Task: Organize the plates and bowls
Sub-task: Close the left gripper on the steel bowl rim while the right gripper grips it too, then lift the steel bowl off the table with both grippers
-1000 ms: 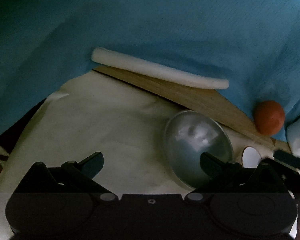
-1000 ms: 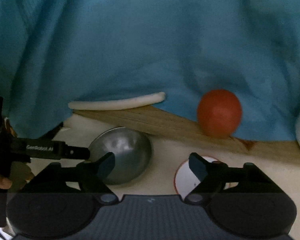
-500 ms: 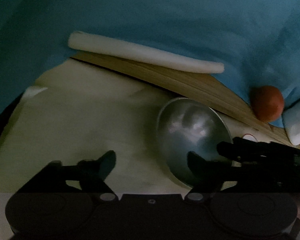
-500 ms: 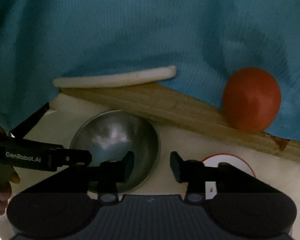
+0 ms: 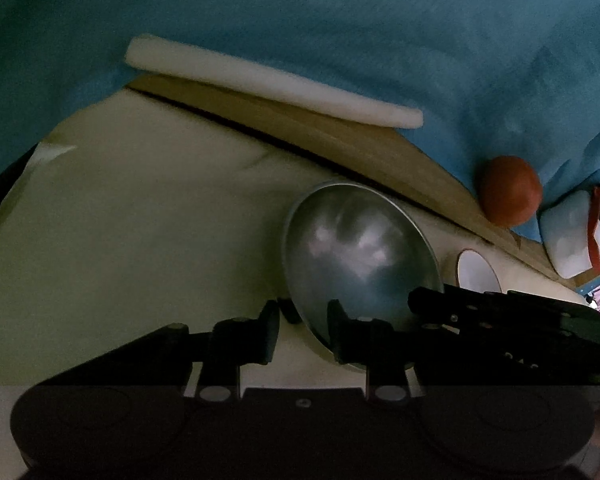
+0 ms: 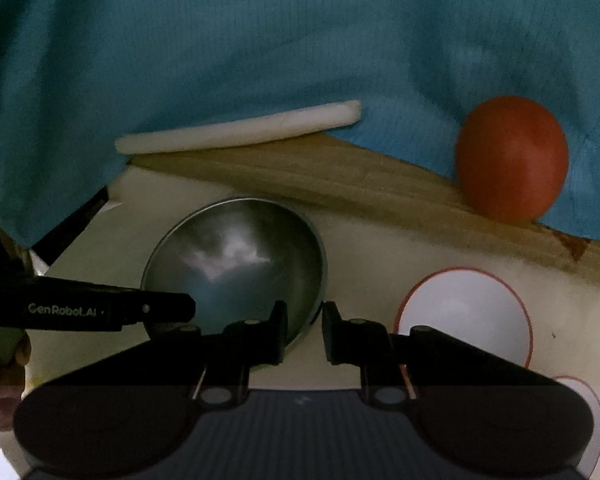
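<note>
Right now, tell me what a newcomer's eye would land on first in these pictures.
The shiny steel bowl sits mid-table, with the left hand-held gripper and right hand-held gripper each straddling its near rim, one finger inside and one outside. Behind it to the right, a bright red tomato rests against the blue cloth at the wooden board's far edge. A white red-rimmed bowl sits right of the steel one.

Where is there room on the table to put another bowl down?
Left of the metal bowl, the cream cloth lies bare up to the wooden board. It is crowded on the bowl's other side: the white bowl and both tongs sit there.
</note>
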Action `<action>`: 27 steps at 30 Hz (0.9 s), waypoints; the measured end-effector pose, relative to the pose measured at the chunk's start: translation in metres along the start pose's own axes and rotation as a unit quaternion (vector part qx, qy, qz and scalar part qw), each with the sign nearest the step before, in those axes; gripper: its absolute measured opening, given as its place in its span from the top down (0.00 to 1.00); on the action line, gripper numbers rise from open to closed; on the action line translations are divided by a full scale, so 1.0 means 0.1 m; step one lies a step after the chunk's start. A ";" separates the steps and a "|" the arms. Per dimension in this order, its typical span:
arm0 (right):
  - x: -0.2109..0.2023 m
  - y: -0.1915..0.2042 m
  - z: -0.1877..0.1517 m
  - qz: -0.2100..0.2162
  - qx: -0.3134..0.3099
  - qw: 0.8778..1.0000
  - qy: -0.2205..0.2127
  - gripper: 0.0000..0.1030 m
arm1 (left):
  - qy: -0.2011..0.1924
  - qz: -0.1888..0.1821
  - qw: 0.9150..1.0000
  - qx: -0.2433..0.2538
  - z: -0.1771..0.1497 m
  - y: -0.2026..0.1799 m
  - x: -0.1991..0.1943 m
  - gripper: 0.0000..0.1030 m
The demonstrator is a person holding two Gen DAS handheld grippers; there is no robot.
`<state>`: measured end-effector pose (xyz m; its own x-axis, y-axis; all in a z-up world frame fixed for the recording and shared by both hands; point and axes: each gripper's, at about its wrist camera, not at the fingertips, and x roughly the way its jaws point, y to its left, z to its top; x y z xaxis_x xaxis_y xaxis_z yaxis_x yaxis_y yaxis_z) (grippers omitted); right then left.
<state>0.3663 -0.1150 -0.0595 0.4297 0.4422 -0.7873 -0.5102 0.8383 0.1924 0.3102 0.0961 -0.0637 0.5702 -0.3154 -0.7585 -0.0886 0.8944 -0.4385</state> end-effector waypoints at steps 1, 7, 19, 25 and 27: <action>-0.02 0.01 -0.01 0.003 -0.001 1.000 0.001 0.80 | -0.002 0.001 1.000 -0.001 -0.03 0.01 -0.04 0.74; -0.19 0.18 -0.12 0.033 -0.027 0.999 0.004 0.80 | -0.014 0.013 1.000 -0.006 -0.26 0.01 -0.32 0.74; -0.63 0.41 -0.52 0.090 -0.062 0.994 0.020 0.80 | -0.011 0.038 0.999 -0.031 -0.85 -0.03 -0.72 0.76; -0.73 0.42 -0.68 0.105 -0.068 0.991 0.042 0.80 | 0.003 0.042 0.998 -0.036 -1.02 -0.02 -0.80 0.76; -0.70 0.43 -0.70 0.108 -0.068 0.991 0.048 0.80 | 0.007 0.047 0.998 -0.038 -1.06 0.00 -0.82 0.76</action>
<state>0.2620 -0.1322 -0.0368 0.2304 0.5688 -0.7895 -0.6812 0.6737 0.2866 0.1771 0.0881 -0.0521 0.5451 -0.2367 -0.8043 -0.2031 0.8935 -0.4006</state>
